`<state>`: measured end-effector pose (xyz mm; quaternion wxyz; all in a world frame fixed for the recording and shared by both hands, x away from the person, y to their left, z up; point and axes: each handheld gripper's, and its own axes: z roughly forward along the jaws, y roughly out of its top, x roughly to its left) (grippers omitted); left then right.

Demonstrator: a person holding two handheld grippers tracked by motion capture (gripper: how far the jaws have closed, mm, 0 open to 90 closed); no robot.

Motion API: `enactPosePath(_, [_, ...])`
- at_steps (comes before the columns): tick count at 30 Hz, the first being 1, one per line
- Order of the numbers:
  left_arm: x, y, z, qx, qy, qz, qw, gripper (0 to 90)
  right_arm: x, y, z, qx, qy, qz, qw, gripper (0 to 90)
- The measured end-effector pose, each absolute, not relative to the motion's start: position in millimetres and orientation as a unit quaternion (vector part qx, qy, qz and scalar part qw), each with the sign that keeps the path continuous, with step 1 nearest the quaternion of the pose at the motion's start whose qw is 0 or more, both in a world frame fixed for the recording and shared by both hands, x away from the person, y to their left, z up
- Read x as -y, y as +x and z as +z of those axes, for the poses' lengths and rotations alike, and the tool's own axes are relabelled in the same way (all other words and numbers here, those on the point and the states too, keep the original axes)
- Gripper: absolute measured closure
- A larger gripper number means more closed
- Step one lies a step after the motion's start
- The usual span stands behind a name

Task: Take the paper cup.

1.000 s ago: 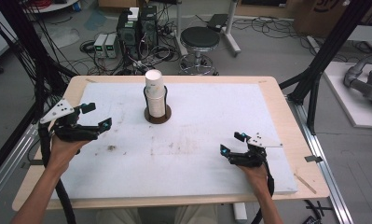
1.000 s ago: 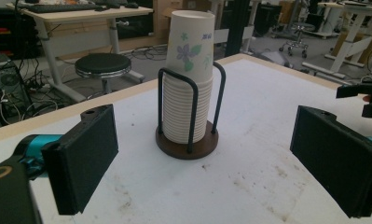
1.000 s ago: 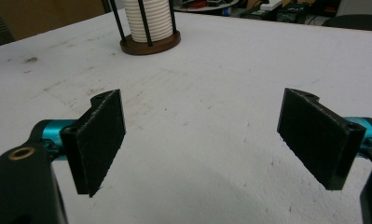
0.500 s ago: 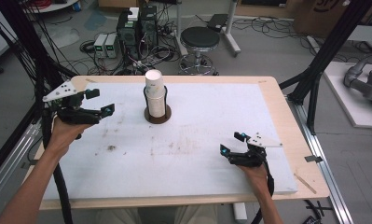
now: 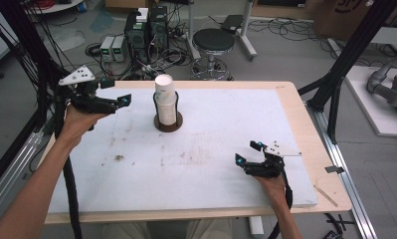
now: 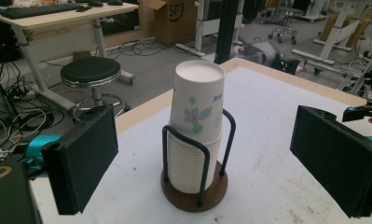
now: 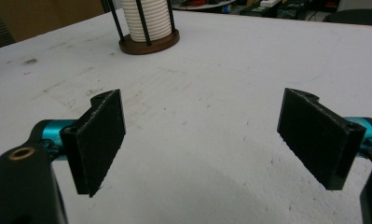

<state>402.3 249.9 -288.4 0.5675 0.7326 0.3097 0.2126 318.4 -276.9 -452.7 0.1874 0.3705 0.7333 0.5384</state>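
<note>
So the landmark here is the stack of paper cups (image 5: 165,102), sitting upright in a dark wire holder (image 5: 167,121) with a round brown base, toward the far side of the tabletop (image 5: 226,124) and a bit left of its middle. The top cup has a little flower print on it, easy to see in the left gripper view (image 6: 196,100).

The left hand-held gripper (image 5: 117,97) is up off the tabletop just to the left of the cup stack, pointing at it. Its jaws are spread wide with nothing in them, and in the left gripper view the stack sits right between the two black pads (image 6: 83,163) but farther off, not touching either one.

The right hand-held gripper (image 5: 248,153) is well apart from the cup stack, low over the near right part of the tabletop. Its jaws are wide apart and empty too. From the right gripper view the holder's base (image 7: 148,43) shows up far off at the top, with bare, scuffed white surface between the pads.
</note>
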Motion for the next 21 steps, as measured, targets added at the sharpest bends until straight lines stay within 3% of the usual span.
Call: enactPosePath(21, [-215.9,461.6,-252.8,-0.301,0.777,0.202,0.515,8.2,277.3,318.2,-452.7,-0.731,0.373,0.54,0.186,15.4])
